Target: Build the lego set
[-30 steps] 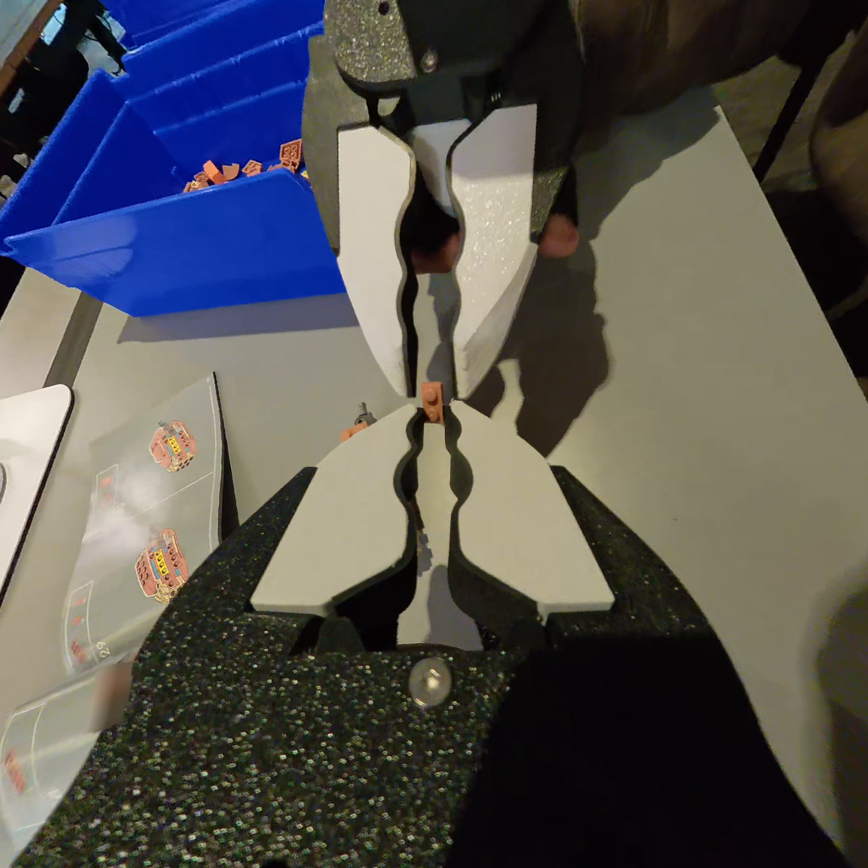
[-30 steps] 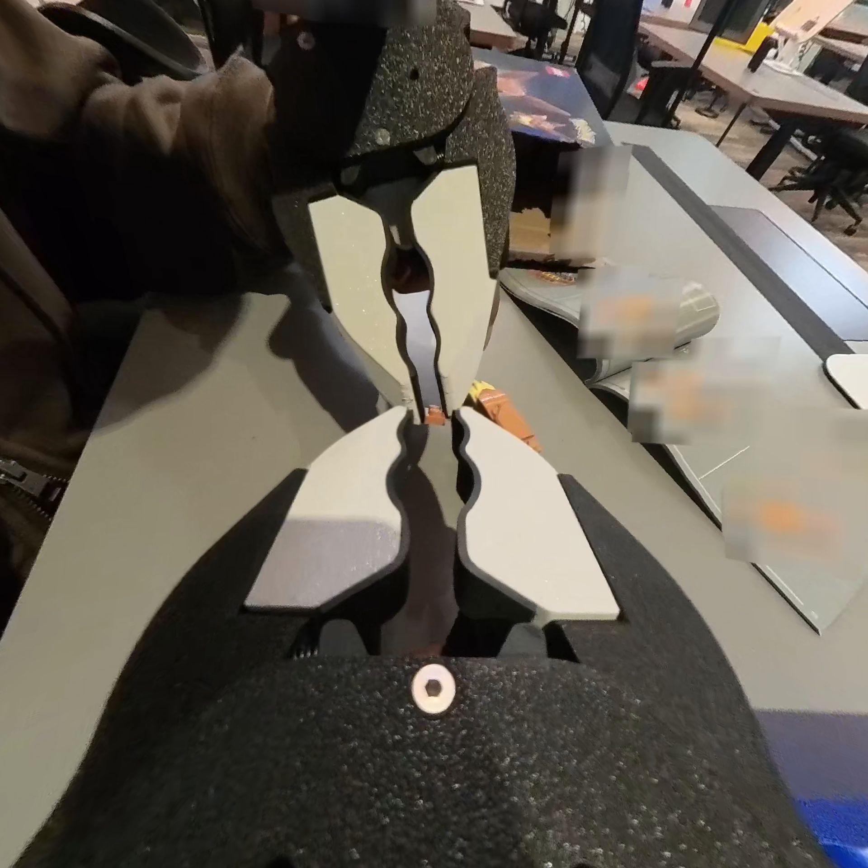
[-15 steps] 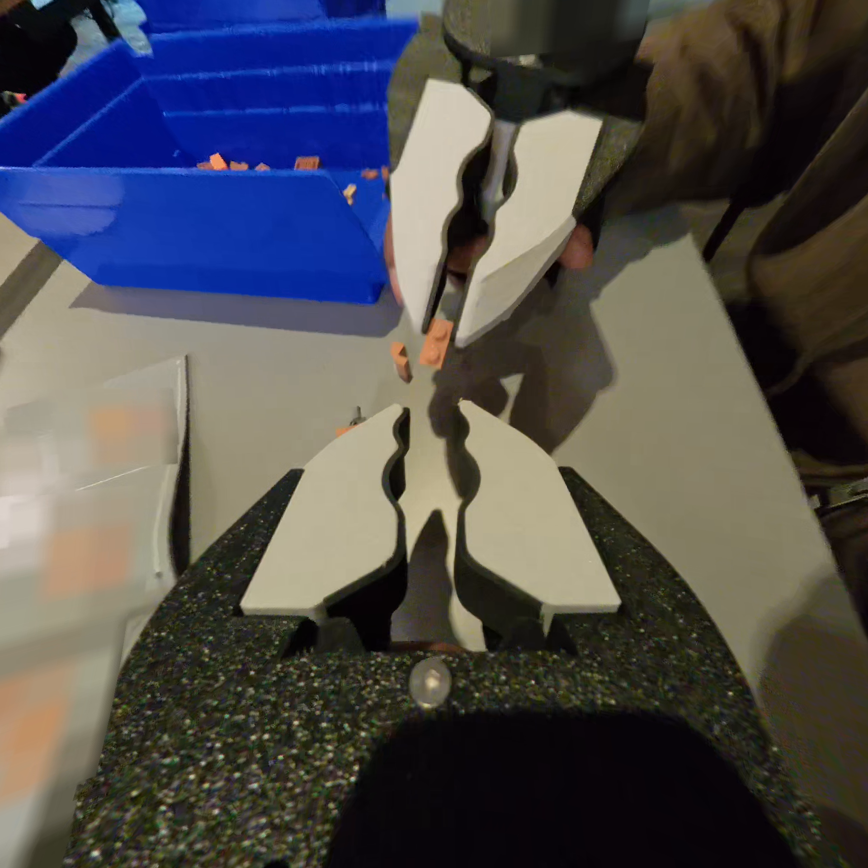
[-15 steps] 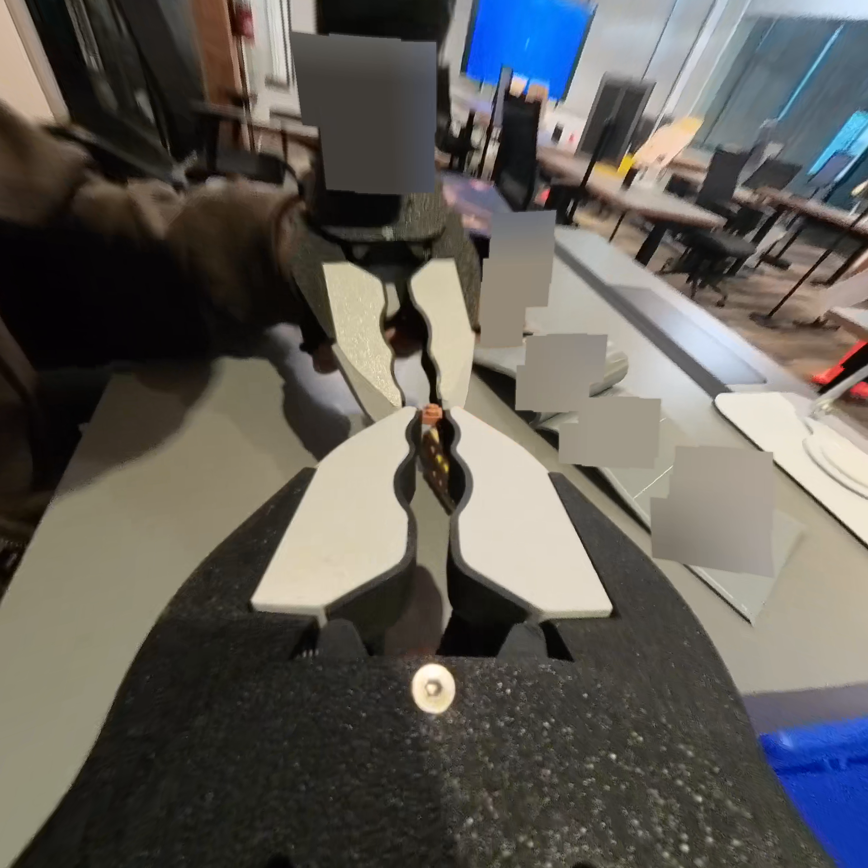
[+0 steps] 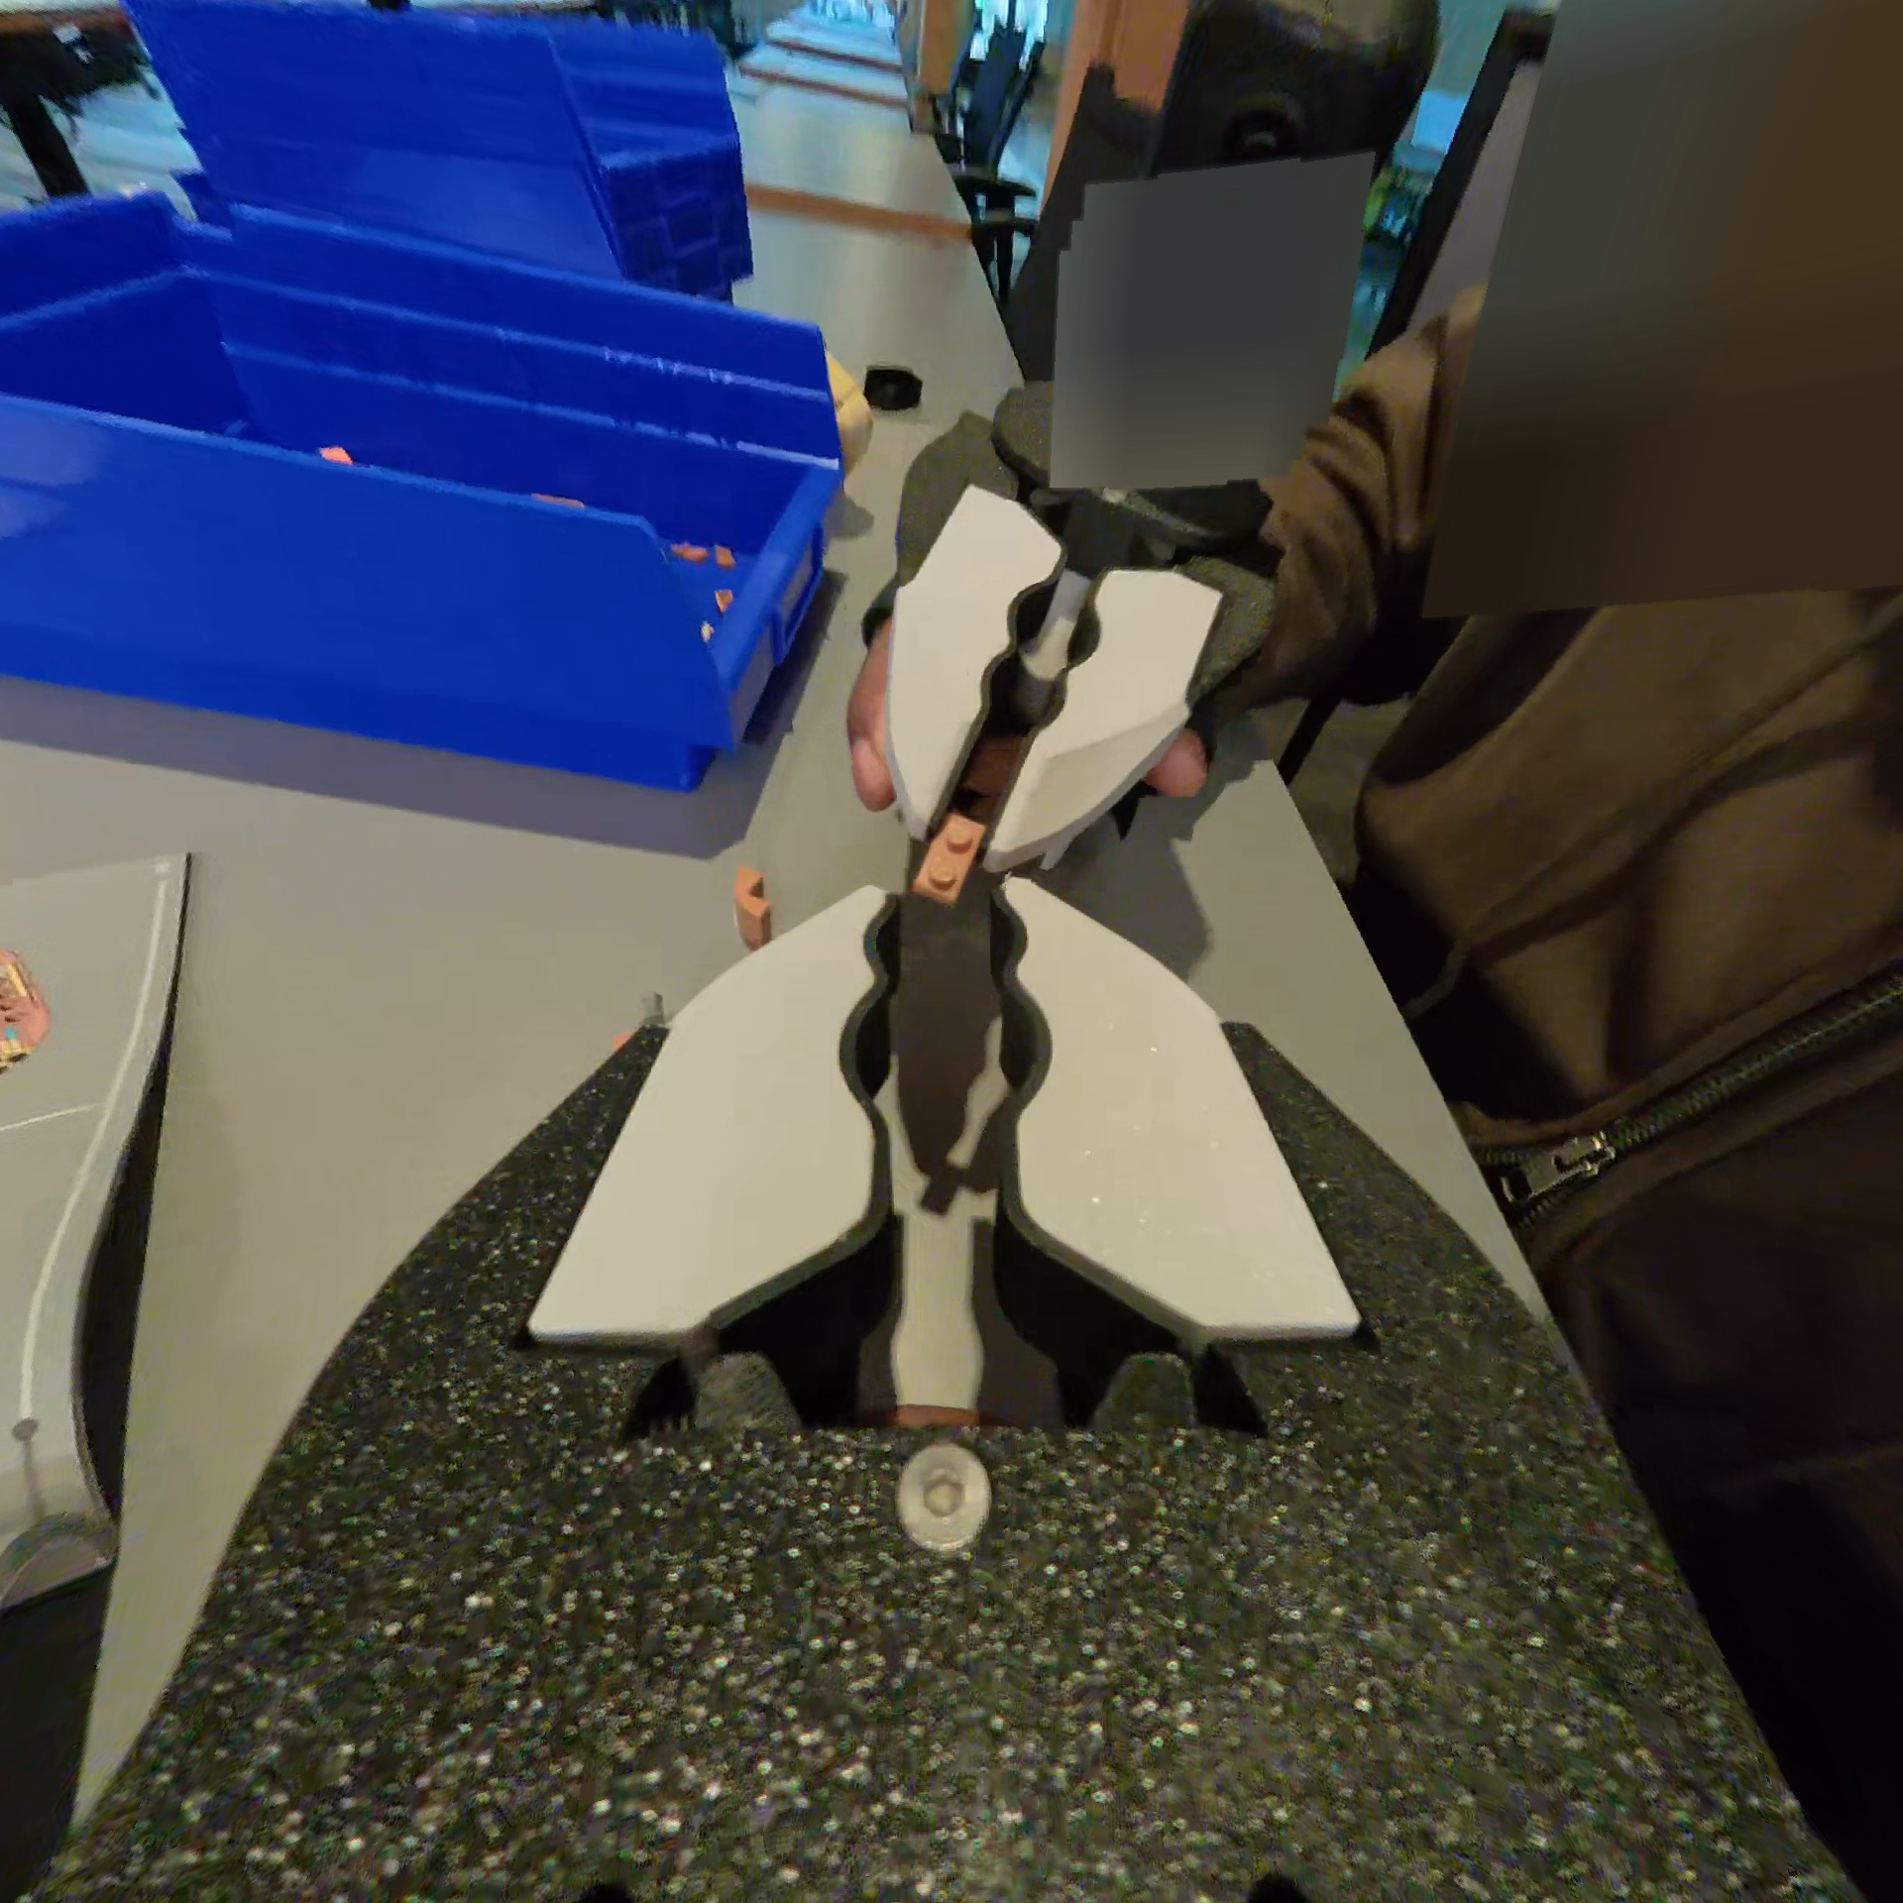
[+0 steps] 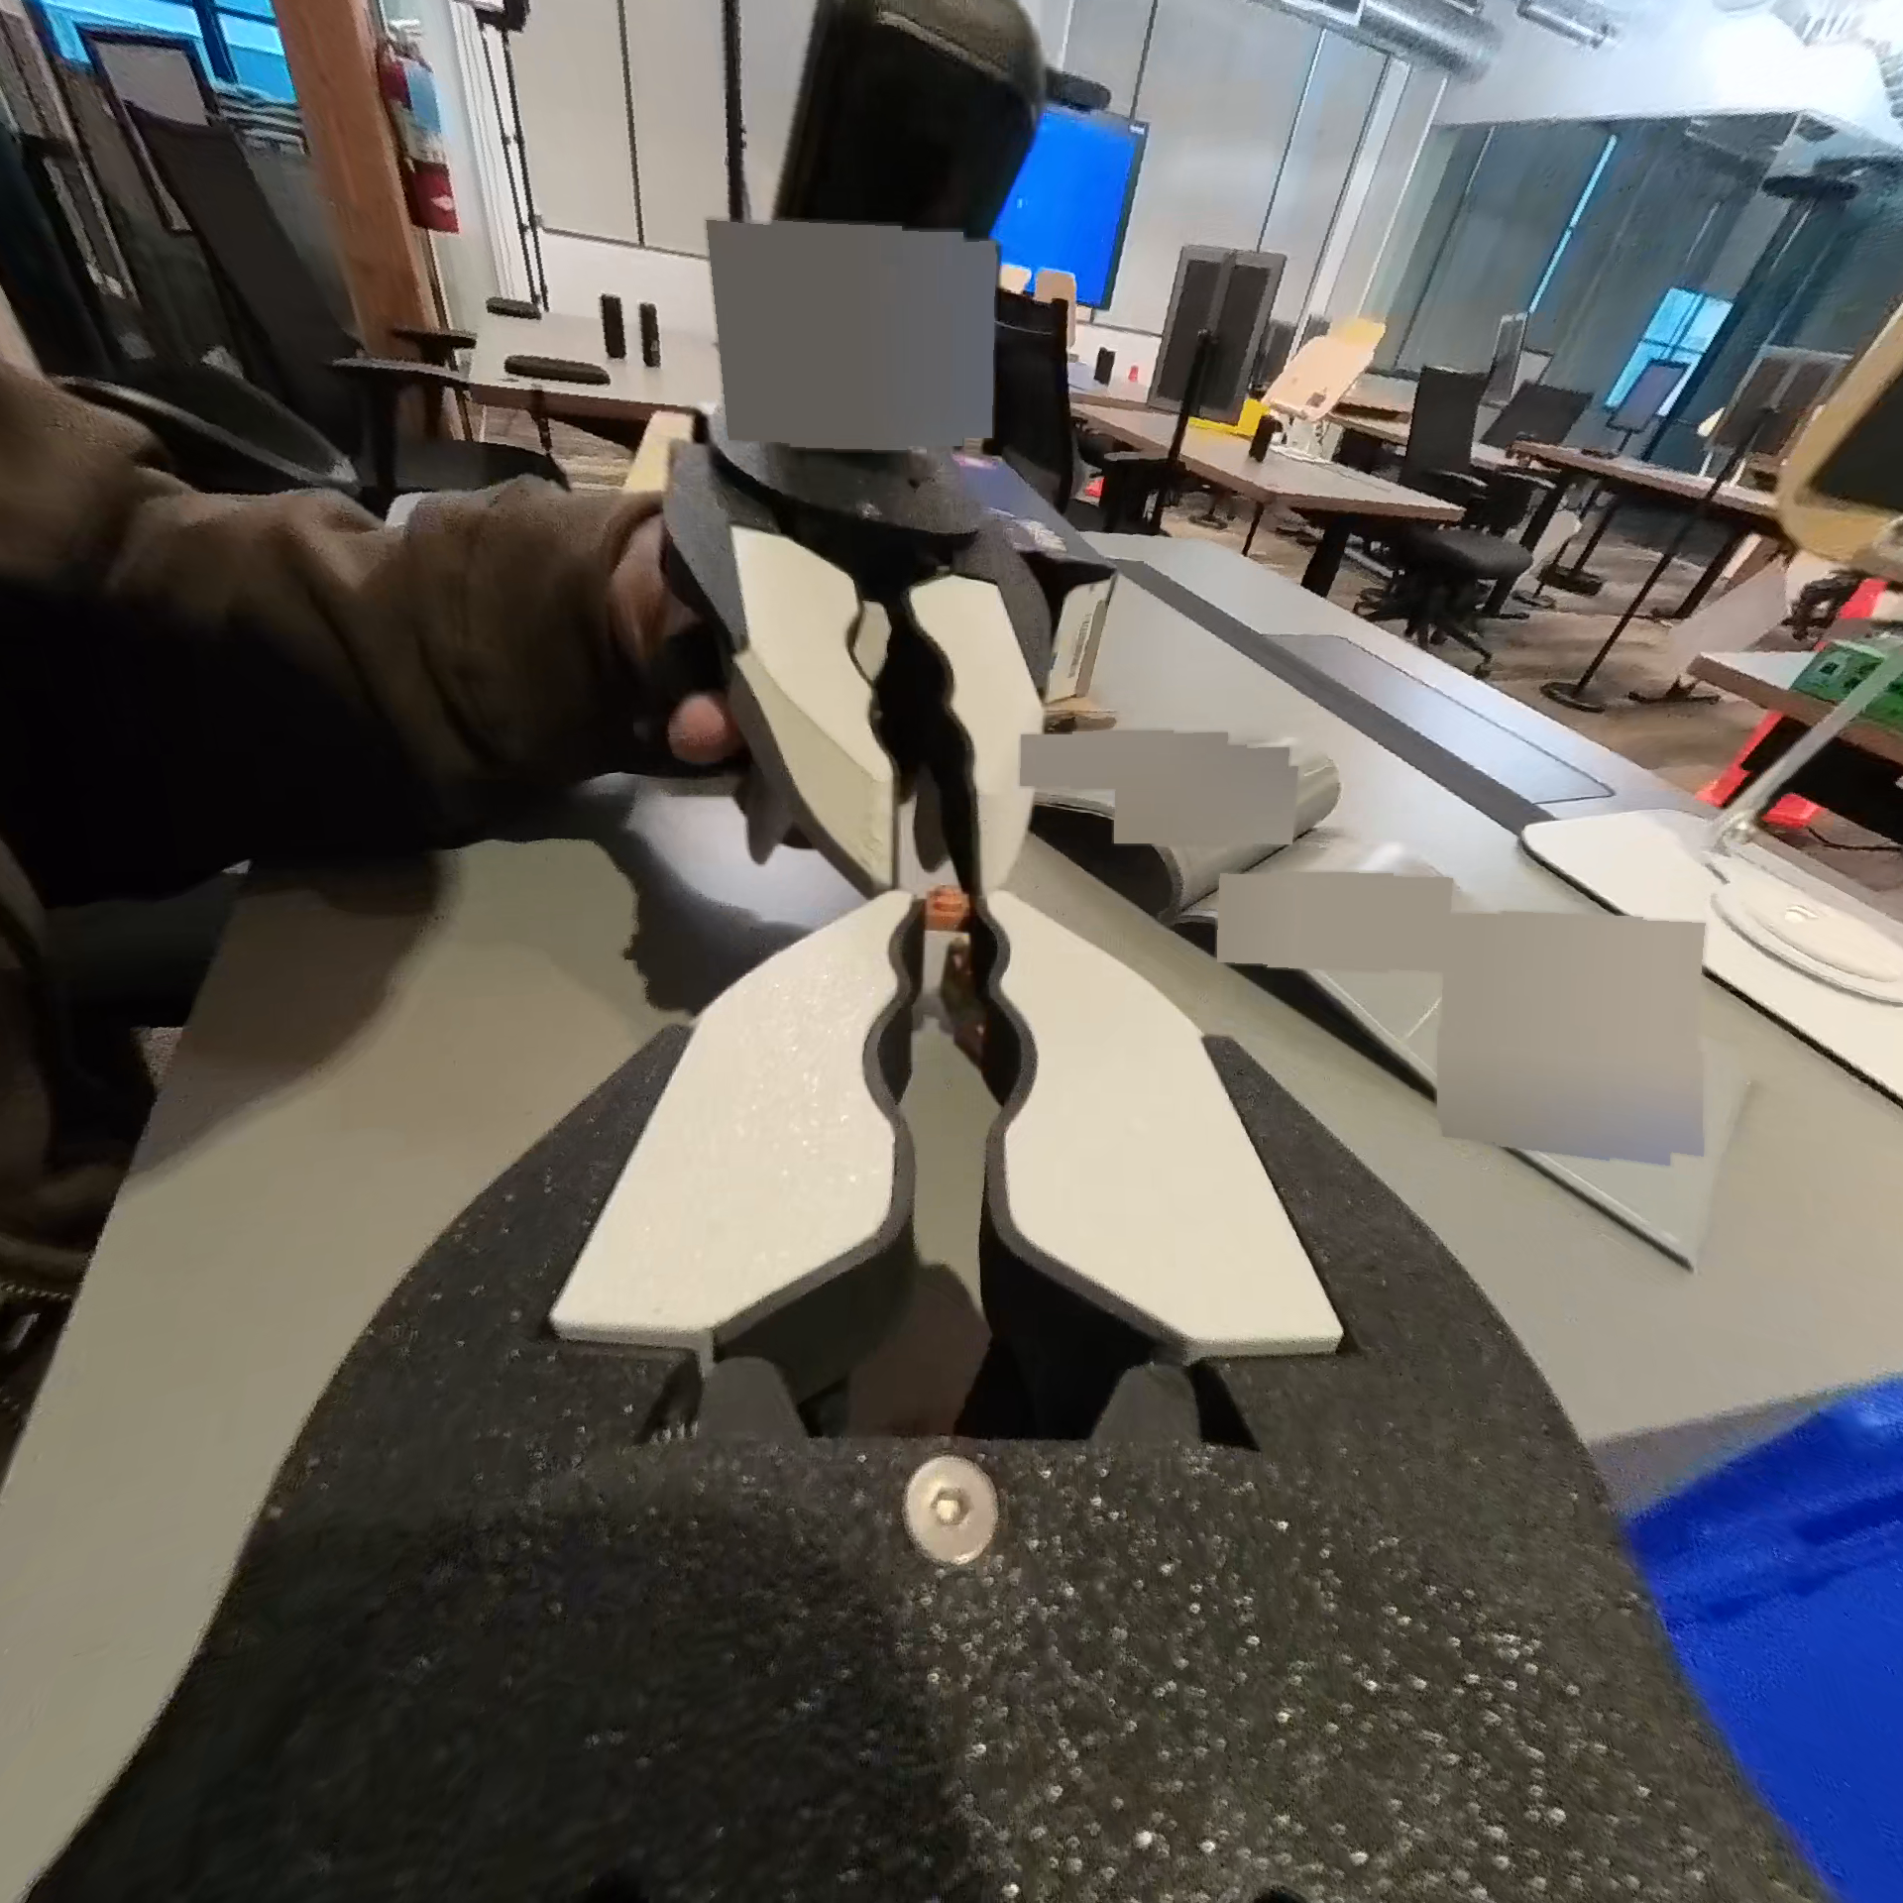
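Right gripper [image 5: 963,839] clamped on brown plate [image 5: 947,863]; left gripper [image 5: 942,906] parted, empty. Shallow corner pinch (risky): could slip beside blue bin [image 5: 412,587].

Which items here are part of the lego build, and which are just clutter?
Job:
- brown plate, pinched by right gripper
- left gripper, empty
- loose brown piece
- blue parts bin
- instruction booklet

Lying about:
- white stand base
- office chairs
- blue screen
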The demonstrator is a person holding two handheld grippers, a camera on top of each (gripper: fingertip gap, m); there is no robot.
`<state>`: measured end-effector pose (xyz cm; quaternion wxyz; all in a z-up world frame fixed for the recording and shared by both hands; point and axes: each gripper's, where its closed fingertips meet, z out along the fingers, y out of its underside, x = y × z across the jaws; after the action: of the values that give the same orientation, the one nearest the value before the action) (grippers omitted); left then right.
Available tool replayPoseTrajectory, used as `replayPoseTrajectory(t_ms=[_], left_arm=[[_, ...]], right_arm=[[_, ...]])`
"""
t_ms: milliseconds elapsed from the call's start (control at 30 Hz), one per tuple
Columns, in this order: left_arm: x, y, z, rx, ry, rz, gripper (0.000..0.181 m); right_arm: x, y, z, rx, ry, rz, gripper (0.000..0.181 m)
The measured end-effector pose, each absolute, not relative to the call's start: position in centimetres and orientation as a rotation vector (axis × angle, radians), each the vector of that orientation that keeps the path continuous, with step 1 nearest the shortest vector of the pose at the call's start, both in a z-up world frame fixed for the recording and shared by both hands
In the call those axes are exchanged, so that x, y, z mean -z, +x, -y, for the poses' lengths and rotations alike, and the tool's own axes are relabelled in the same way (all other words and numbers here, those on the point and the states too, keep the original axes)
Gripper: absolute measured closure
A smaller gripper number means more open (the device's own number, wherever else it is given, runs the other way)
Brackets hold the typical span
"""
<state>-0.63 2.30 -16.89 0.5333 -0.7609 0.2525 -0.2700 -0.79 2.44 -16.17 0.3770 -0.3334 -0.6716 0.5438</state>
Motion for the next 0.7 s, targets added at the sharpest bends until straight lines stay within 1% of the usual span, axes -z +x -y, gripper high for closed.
replayPoseTrajectory(t_ms=[100, 267, 700], left_arm=[[17.4, -0.1, -2.3, 0.631, -1.823, -0.638, 0.166], [16.5, 0.0, -2.1, 0.685, -1.759, -0.624, 0.172], [15.4, 0.6, -1.9, 0.814, -1.664, -0.589, 0.173]], right_arm=[[15.5, -0.3, -2.0, -1.423, -0.830, 1.696, 0.174], [14.9, -0.3, -2.2, -1.480, -0.839, 1.651, 0.173], [14.2, -0.1, -1.8, -1.548, -0.813, 1.609, 0.174]])
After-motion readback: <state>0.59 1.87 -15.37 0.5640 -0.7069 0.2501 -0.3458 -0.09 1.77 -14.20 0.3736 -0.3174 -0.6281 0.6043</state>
